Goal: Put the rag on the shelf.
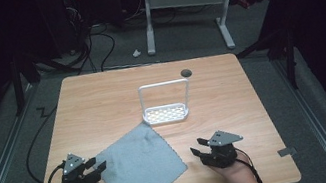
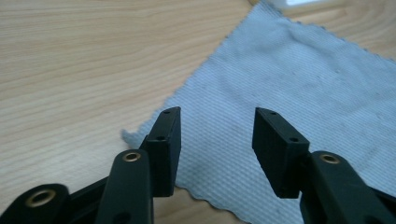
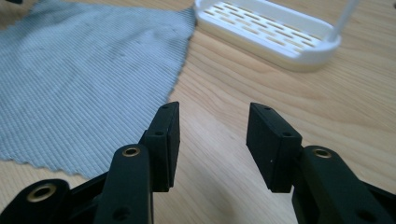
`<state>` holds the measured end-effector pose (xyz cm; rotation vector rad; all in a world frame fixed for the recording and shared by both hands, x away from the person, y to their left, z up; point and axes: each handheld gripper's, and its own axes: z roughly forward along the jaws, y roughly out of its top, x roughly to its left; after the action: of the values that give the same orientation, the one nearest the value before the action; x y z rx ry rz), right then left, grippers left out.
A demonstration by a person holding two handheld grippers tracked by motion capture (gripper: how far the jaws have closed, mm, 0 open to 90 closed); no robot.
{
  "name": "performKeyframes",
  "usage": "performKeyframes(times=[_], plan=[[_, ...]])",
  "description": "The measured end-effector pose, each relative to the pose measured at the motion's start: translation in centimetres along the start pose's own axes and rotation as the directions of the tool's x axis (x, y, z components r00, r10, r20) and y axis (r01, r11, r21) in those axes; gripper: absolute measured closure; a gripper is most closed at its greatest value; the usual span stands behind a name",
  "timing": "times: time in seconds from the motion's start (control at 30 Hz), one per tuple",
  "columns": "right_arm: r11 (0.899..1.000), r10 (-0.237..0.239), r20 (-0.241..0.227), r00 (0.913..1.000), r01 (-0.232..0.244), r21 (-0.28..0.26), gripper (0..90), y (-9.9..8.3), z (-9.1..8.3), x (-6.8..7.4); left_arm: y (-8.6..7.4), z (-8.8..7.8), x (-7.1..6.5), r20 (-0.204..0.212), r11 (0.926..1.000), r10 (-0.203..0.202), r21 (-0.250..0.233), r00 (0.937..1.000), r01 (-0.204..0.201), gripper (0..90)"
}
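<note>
— Where, exactly, does the grey cloth (image 1: pixel 140 167) lie?
— Flat on the wooden surface (image 1: pixel 101 97), near the front edge, between both hands; its far corner reaches the white slotted rack (image 1: pixel 166 114).
— And the left tool (image 1: pixel 96 164)?
— Jaws apart, nothing between them, poised just over the cloth's left corner; whether they touch it is unclear.
— The right tool (image 1: pixel 198 146)?
— Also spread and empty, over bare wood just to the right of the cloth, aimed toward the rack.
</note>
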<state>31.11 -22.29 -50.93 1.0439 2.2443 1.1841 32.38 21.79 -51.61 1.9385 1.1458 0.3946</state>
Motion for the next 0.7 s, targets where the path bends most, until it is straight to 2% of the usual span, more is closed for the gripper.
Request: performKeyframes(times=[0.07,0.1,0.13,0.17,0.2,0.27,0.33,0.37,0.4,0.47,0.5,0.53,0.6,0.7], plan=[[1.000,-0.016,-0.018,0.9997,0.016,-0.003,58.6,0.4,0.5,0.5,-0.2,0.0,-0.9,0.032,0.9989,0.029,0.036,0.9990,-0.031,58.9],[1.000,-0.025,-0.026,0.9994,0.024,-0.005,64.0,0.6,0.9,0.8,-0.3,0.0,-1.2,0.043,0.9980,0.041,0.047,0.9982,-0.043,64.3],[0.999,-0.035,-0.035,0.9988,0.034,-0.006,73.3,0.7,1.2,1.0,-0.3,0.0,-1.7,0.048,0.9960,0.061,0.062,0.9969,-0.064,68.3],[0.998,-0.055,-0.040,0.9977,0.055,-0.001,83.9,0.9,1.5,1.3,-0.4,0.0,-2.2,0.051,0.9931,0.078,0.084,0.9957,-0.082,76.6],[0.996,-0.083,-0.051,0.9953,0.084,0.014,90.0,1.3,2.0,1.7,-0.5,0.0,-2.5,0.058,0.9918,0.081,0.094,0.9950,-0.086,81.8],[0.993,-0.112,-0.090,0.9895,0.116,0.035,90.0,1.9,2.9,2.3,-0.6,-0.2,-3.2,0.072,0.9891,0.090,0.111,0.9933,-0.097,89.0],[0.990,-0.130,-0.100,0.9864,0.135,0.042,90.0,2.2,3.4,2.6,-0.8,-0.3,-3.5,0.073,0.9871,0.097,0.120,0.9926,-0.105,89.8],[0.986,-0.153,-0.116,0.9814,0.160,0.055,90.0,2.7,4.6,3.3,-1.1,-0.4,-4.1,0.060,0.9828,0.117,0.136,0.9913,-0.125,89.8],[0.985,-0.154,-0.112,0.9817,0.161,0.063,90.0,3.0,5.1,3.5,-1.3,-0.5,-4.2,0.056,0.9812,0.123,0.143,0.9908,-0.130,89.8],[0.985,-0.150,-0.116,0.9819,0.158,0.067,90.0,3.1,5.5,3.6,-1.4,-0.6,-4.3,0.058,0.9811,0.121,0.145,0.9910,-0.128,89.7],[0.984,-0.143,-0.128,0.9815,0.155,0.090,90.0,3.6,6.8,3.7,-1.7,-0.7,-4.3,0.063,0.9819,0.109,0.149,0.9921,-0.117,89.8],[0.982,-0.144,-0.128,0.9812,0.158,0.100,90.0,3.7,7.2,3.7,-1.9,-0.6,-4.2,0.065,0.9825,0.096,0.154,0.9933,-0.105,89.8],[0.974,-0.167,-0.117,0.9791,0.182,0.137,90.0,3.7,8.2,3.8,-2.1,-0.4,-4.2,0.064,0.9833,0.082,0.158,0.9946,-0.091,89.8],[0.972,-0.167,-0.122,0.9784,0.184,0.148,90.0,3.5,8.6,3.7,-2.0,-0.4,-4.0,0.071,0.9831,0.076,0.161,0.9945,-0.087,89.8]])
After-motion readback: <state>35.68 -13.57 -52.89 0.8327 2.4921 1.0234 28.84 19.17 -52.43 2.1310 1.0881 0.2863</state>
